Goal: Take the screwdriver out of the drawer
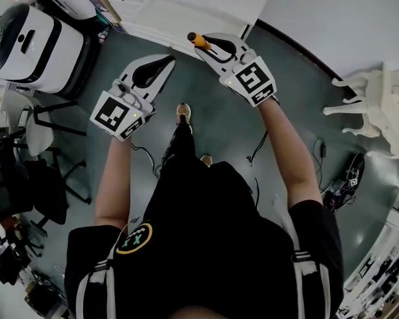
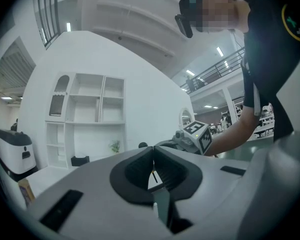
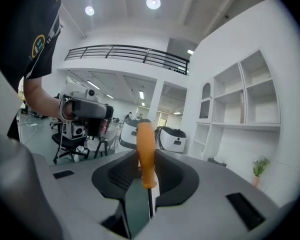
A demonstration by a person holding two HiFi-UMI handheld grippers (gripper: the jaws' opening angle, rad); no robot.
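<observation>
The screwdriver (image 1: 198, 40) has an orange handle (image 3: 145, 154) and a thin dark shaft. My right gripper (image 1: 206, 45) is shut on it, and in the right gripper view the handle stands up between the black pads (image 3: 172, 176). My left gripper (image 1: 166, 62) is held out beside it at the left, a little apart, jaws together with nothing in them. The left gripper view shows its tips (image 2: 152, 149) meeting, with the right gripper's marker cube (image 2: 197, 136) beyond. No drawer shows clearly in any view.
White furniture (image 1: 186, 5) lies just ahead of both grippers, and a white shelf unit (image 2: 87, 114) stands behind it. A white machine (image 1: 33, 42) and dark chairs (image 1: 46, 131) are at the left. A white wooden frame (image 1: 379, 105) and cables (image 1: 339, 178) are at the right.
</observation>
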